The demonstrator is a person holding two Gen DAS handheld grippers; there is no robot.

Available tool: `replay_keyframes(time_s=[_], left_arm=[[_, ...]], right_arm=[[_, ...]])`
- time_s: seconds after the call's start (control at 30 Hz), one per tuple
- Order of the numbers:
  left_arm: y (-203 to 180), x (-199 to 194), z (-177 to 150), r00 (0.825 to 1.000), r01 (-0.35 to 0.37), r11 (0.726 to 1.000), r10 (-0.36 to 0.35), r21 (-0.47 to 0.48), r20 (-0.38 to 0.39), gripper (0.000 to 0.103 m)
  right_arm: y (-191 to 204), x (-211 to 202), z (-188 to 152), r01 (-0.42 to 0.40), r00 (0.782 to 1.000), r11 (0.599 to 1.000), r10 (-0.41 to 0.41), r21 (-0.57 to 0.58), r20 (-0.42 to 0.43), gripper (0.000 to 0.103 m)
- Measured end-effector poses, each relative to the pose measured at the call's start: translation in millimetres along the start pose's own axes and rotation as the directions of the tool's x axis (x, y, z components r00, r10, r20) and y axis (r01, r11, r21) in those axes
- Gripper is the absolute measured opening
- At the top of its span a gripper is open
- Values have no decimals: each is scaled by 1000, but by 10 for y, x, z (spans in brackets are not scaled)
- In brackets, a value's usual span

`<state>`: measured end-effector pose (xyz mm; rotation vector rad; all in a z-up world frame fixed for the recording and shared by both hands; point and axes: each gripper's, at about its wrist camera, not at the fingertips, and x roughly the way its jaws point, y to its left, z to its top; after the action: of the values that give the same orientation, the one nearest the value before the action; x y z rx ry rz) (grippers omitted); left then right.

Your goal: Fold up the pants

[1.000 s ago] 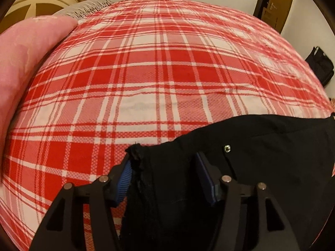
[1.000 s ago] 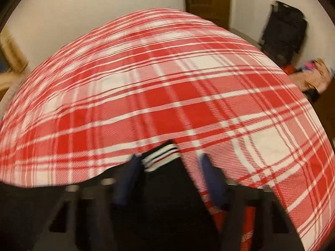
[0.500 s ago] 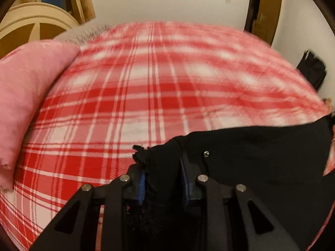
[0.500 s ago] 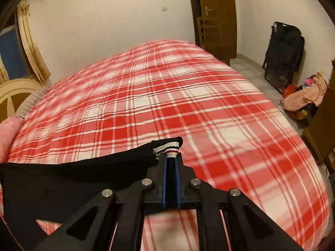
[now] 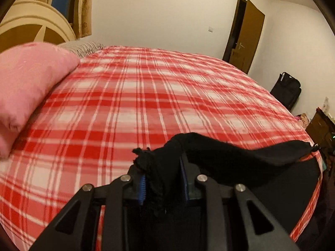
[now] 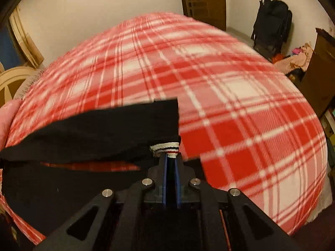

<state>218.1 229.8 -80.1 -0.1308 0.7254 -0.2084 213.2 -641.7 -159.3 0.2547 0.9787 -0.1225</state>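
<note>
The pair of black fabric pants hangs stretched between the two claws above the bed with the red-and-white plaid cover, its top edge sagging in a shallow curve while the lower part drapes toward the near edge of the bed. The left claw is clamped on a bunched, frayed-looking black edge that crumples up between its blue pads. In the right wrist view the pants end in a white cuff with thin dark and red stripes, and the right claw is pinched nearly closed on that cuff. A pink pillow lies at the left side of the bed, well apart from the pants.
</note>
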Motion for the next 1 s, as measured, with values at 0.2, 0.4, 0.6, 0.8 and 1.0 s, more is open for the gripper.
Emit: replay_keyframes(time_s=[0.2, 0.4, 0.6, 0.8, 1.0], left_arm=[[31, -13, -263, 1000, 13, 1000, -13, -9, -2, 27], [31, -80, -262, 999, 24, 1000, -24, 6, 31, 27], [30, -63, -272, 999, 20, 999, -22, 28, 40, 27], [-5, -112, -249, 999, 19, 998, -21, 52, 40, 27], [-8, -122, -160, 998, 30, 998, -33, 63, 51, 27]], right_arm=[[697, -522, 61, 175, 981, 965, -153, -195, 122, 63], [2330, -648, -158, 6, 990, 852, 67, -524, 120, 62], [3720, -80, -612, -75, 986, 638, 160, -766, 36, 62], [4239, 313, -675, -87, 987, 537, 161, -839, 1, 36], [4272, 288, -552, -152, 979, 570, 200, -808, -43, 3]])
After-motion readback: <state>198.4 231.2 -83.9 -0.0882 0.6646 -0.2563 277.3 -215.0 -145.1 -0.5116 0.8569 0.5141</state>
